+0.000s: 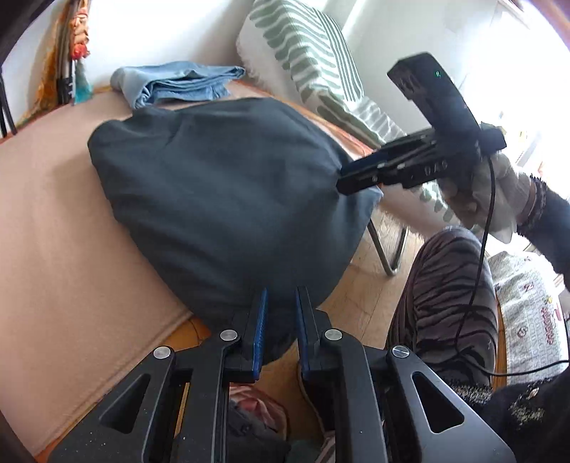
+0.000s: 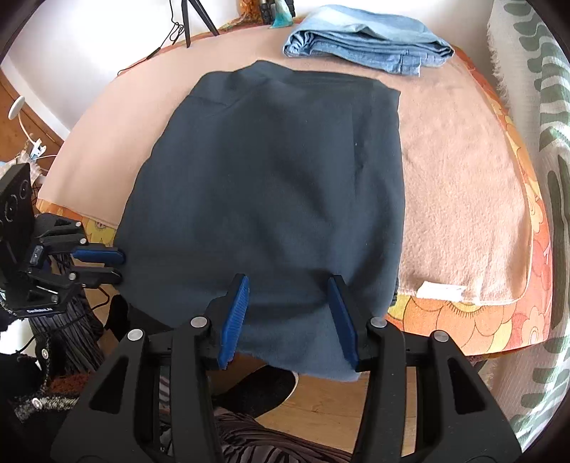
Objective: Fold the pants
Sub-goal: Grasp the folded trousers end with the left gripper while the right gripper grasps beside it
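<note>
Dark blue-grey pants lie folded flat on a pink blanket covering the table, and their near edge hangs over the table's front. My right gripper hovers over that hanging edge with its jaws wide apart; the pads press on nothing. From the left wrist view the same pants fill the middle, and the right gripper sits at their right corner. My left gripper stands at the pants' left front edge, open by a narrow gap with no cloth between the pads. The right wrist view shows the left gripper just beside the fabric.
Folded light-blue jeans lie at the table's far side. A chair draped in green-striped cloth stands to the right. A person's leg in striped trousers and a trailing cable are near the table's front. Tripod legs stand behind.
</note>
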`<state>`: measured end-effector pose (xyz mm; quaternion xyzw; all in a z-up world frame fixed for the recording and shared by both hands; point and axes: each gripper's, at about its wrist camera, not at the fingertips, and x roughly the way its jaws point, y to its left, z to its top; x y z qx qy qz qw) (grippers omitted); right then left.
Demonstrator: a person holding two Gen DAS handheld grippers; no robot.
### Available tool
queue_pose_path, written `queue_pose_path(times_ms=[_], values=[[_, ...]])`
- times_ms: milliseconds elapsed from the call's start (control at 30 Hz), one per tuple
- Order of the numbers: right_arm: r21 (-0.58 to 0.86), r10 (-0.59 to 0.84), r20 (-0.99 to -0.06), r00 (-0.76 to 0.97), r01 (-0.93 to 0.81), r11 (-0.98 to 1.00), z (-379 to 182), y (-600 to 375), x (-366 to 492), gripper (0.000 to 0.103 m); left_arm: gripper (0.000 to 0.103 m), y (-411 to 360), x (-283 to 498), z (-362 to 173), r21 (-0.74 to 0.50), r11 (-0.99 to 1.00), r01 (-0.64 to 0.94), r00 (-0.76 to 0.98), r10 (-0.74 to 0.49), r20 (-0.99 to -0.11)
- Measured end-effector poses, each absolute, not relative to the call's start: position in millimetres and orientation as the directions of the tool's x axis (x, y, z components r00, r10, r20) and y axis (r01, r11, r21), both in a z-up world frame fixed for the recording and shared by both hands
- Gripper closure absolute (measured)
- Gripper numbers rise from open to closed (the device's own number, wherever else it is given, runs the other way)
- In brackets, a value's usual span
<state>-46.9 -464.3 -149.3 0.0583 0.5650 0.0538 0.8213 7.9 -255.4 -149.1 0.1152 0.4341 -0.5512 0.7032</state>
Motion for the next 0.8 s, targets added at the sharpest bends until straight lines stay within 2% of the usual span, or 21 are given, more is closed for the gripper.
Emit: queue_pose_path(times_ms=[167, 200, 233, 267, 300, 333, 367, 533, 800], values=[[0.224, 0.206, -0.883, 0.422, -0.006, 0.974, -128, -492, -50, 0.054, 0.090, -239, 22, -133, -0.369, 0.401, 0.839, 0.033, -0.713, -0.700], [0.229, 0.202, -0.873, 0.443, 0.007, 0.974, -123, -499, -47, 0.052, 0.089, -235, 26, -128, -0.367, 0.409, 0.835, 0.046, -0.718, -0.694], [0.225, 0.191, -0.868, 0.459, 0.020, 0.974, -121, -505, -44, 0.044, 0.087, -233, 32, -124, -0.366, 0.422, 0.829, 0.061, -0.720, -0.691], [0.230, 0.187, -0.860, 0.475, 0.032, 0.973, -120, -513, -39, 0.036, 0.075, -231, 37, -121, -0.370, 0.438, 0.819, 0.074, -0.721, -0.689], [0.256, 0.209, -0.850, 0.484, 0.033, 0.966, -121, -520, -34, 0.033, 0.053, -229, 47, -117, -0.383, 0.459, 0.802, 0.086, -0.722, -0.686], [0.297, 0.244, -0.840, 0.485, 0.035, 0.954, -124, -527, -29, 0.031, 0.045, -227, 55, -115, -0.401, 0.476, 0.782, 0.094, -0.727, -0.680], [0.334, 0.271, -0.834, 0.481, 0.049, 0.941, -127, -535, -23, 0.031, 0.041, -225, 65, -112, -0.416, 0.495, 0.763, 0.105, -0.730, -0.676], [0.429, 0.346, -0.823, 0.450, 0.093, 0.899, -150, -553, -2, 0.031, 0.041, -234, 112, -111, -0.478, 0.566, 0.672, 0.114, -0.717, -0.688], [0.597, 0.499, -0.729, 0.467, 0.078, 0.799, -178, -571, 3, 0.031, 0.041, -249, 167, -145, -0.601, 0.625, 0.498, 0.047, -0.712, -0.701]])
